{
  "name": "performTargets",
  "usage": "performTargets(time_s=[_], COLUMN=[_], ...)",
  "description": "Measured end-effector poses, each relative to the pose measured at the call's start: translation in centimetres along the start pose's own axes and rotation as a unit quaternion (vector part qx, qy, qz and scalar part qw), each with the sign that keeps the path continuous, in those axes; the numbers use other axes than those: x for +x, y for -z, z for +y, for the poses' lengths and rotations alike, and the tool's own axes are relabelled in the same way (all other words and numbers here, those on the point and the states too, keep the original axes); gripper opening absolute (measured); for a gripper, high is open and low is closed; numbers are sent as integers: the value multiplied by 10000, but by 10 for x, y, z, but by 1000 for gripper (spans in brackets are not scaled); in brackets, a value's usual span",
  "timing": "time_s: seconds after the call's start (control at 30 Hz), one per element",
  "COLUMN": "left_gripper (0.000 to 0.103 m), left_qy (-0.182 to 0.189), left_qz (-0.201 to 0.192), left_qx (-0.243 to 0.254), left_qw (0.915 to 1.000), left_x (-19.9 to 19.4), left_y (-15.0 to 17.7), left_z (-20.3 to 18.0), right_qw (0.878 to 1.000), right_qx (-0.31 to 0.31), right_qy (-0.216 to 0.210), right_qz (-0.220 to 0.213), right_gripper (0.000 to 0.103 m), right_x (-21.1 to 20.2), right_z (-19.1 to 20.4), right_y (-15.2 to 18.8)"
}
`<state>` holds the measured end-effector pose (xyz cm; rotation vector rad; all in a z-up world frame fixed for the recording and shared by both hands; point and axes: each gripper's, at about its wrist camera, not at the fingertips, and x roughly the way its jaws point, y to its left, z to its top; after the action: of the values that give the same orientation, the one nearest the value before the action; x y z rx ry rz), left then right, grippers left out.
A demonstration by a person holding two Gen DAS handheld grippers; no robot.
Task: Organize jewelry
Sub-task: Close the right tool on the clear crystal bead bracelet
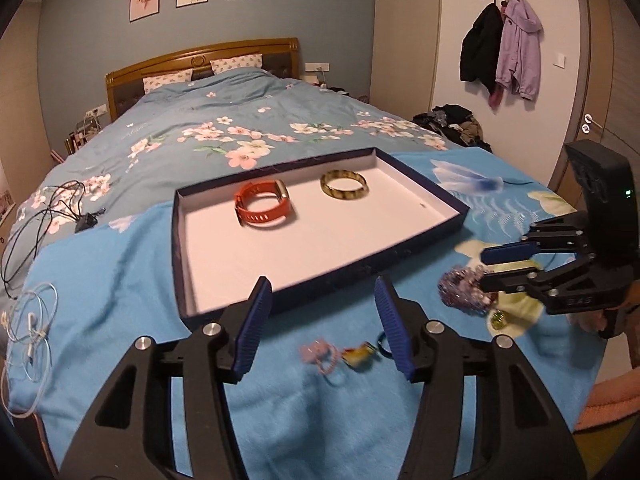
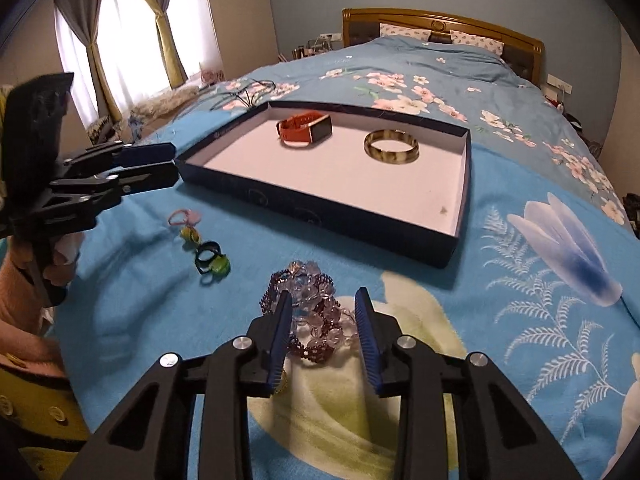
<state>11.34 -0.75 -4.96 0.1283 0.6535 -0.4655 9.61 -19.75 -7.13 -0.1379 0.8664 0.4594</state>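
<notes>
Our right gripper (image 2: pixel 323 334) gapes around the beaded bracelets (image 2: pixel 310 312) — limp, slippery, light; we'd pinch the bunched strands mid-heap. Left gripper (image 1: pixel 322 322) hangs open, empty.

Left tongs (image 1: pixel 323 292) agape; right tongs (image 2: pixel 323 304) likewise.

My left gripper (image 1: pixel 323 304) hangs over the blue bedspread (image 1: pixel 120 272), fingers spread wide.

Just past my fingers (image 1: pixel 252 328) lies the shallow tray (image 1: pixel 182 240), holding an orange watch (image 1: pixel 262 204) and a mottled bangle (image 1: pixel 345 185), apart from each other. Between my fingers, small blurred rings (image 1: pixel 340 354) sit on the bed. At right, my right gripper (image 1: pixel 486 266) touches a beaded bracelet pile (image 1: pixel 464 290), fingers only partly apart.
</notes>
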Motion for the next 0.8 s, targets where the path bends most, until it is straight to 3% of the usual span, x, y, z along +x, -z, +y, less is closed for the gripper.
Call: performTargets(time_s=[0.2, 0.23, 0.3, 0.47, 0.53, 0.73, 0.77, 0.8], left_gripper=[53, 53, 53, 53, 53, 53, 53, 53], left_qy=[75, 97, 140, 171, 184, 241, 249, 267], left_qz=[52, 71, 90, 128, 130, 141, 146, 161], left_qx=[-78, -97, -134, -116, -106, -126, -124, -120], left_qw=[9999, 9999, 9998, 9997, 9997, 9995, 9995, 9994], left_x=[-1, -1, 0, 1, 0, 2, 2, 3], left_y=[7, 8, 10, 13, 13, 15, 16, 17], left_z=[-8, -9, -10, -13, -13, -14, -14, -15], right_qw=[10000, 10000, 10000, 10000, 9999, 9989, 9991, 9992], right_qx=[-19, -10, -54, -89, -20, 95, 99, 109], right_qy=[5, -6, -18, -23, -91, -261, -237, -200], right_qz=[42, 44, 57, -28, -106, -374, -351, -327], right_gripper=[34, 31, 13, 7, 0, 1, 5, 18], right_x=[7, 7, 6, 2, -2, -16, -15, -12], right_z=[-1, -1, -1, 1, 0, -2, -3, -3], right_y=[1, 1, 1, 1, -1, -9, -9, -9])
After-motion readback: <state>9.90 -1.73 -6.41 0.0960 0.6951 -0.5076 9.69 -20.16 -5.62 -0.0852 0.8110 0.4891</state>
